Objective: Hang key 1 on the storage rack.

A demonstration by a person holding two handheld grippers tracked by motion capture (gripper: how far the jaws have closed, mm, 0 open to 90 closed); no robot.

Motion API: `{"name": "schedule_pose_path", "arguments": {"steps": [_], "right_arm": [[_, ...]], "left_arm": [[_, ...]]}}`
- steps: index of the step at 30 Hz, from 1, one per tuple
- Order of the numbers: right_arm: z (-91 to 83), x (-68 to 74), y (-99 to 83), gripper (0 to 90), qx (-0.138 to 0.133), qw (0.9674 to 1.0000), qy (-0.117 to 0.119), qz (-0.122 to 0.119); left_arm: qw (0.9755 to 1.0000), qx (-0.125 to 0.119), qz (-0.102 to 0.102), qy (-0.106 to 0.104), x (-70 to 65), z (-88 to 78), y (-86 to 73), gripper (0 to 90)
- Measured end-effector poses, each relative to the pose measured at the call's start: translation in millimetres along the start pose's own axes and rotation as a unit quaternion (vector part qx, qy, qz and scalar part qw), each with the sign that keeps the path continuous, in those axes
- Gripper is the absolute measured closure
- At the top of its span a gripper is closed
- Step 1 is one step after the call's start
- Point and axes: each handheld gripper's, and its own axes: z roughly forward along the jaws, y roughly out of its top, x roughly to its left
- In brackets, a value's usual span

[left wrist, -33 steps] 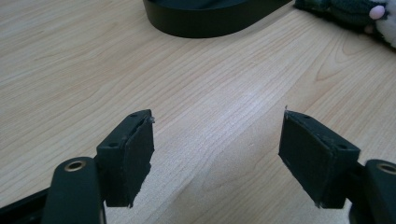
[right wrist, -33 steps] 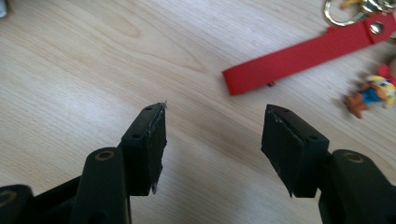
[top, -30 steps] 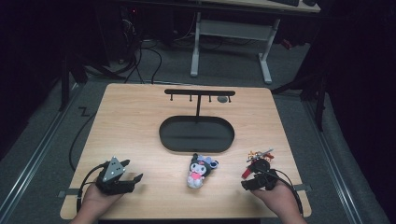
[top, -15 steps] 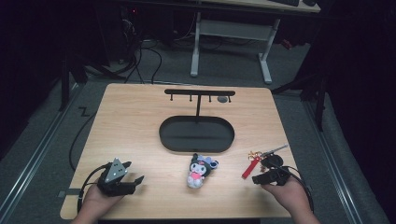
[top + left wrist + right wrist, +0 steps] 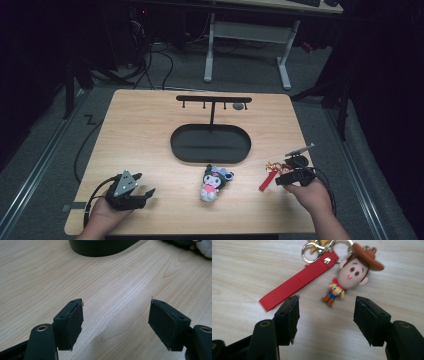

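- My right claw (image 5: pixel 326 308) is open, and its jaws have just been opening wider. Nothing sits between them but bare table.
- The cowboy keychain (image 5: pixel 352 272) lies flat on the wooden table (image 5: pixel 150 135), just past the tips of my right claw. The claw does not touch it.
- The little cowboy has a big head, a brown hat and tiny legs. His feet point back at the gap between my jaws.
- A red strap (image 5: pixel 297 283) is clipped to the same rings (image 5: pixel 312 251) as the cowboy. It lies at a slant, and its loose end is just beyond my left-hand jaw in the right gripper view.
- From the high view, my right claw (image 5: pixel 295 176) is in the person's right hand (image 5: pixel 312 192), near the edge of the table. The red strap (image 5: pixel 269 179) lies just beside the claw, toward the middle of the table.
- My left claw (image 5: pixel 116 315) is open too. Its jaws stand wide apart over bare wood and hold nothing.
- From the high view, my left claw (image 5: pixel 142 192) rests low by the near edge, in the person's left hand (image 5: pixel 102 210).
- A plush toy (image 5: pixel 214 181) with dark ears lies between my two claws, well apart from each one.
- A dark oval tray (image 5: pixel 180 145) with a hook stand (image 5: pixel 212 100) sits farther away than the plush toy, past both claws. In the left gripper view, the edge of that tray (image 5: pixel 100 247) is far ahead of my left claw.
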Motion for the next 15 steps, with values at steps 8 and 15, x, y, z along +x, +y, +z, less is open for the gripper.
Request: {"name": "schedule_pose_path", "arguments": {"steps": [8, 15], "right_arm": [[14.3, -10.9, 17.9, 38.0, 0.016, 0.9994, -0.007, 0.028], [23.8, -17.5, 28.1, 38.5, 0.025, 0.9987, -0.016, 0.042]], "left_arm": [[1.0, 0.001, 0.0, -0.002, 1.0, -0.8, -0.7, 28.1], [1.0, 0.004, 0.004, -0.002, 0.7, -1.2, -0.7, 28.2]]}}
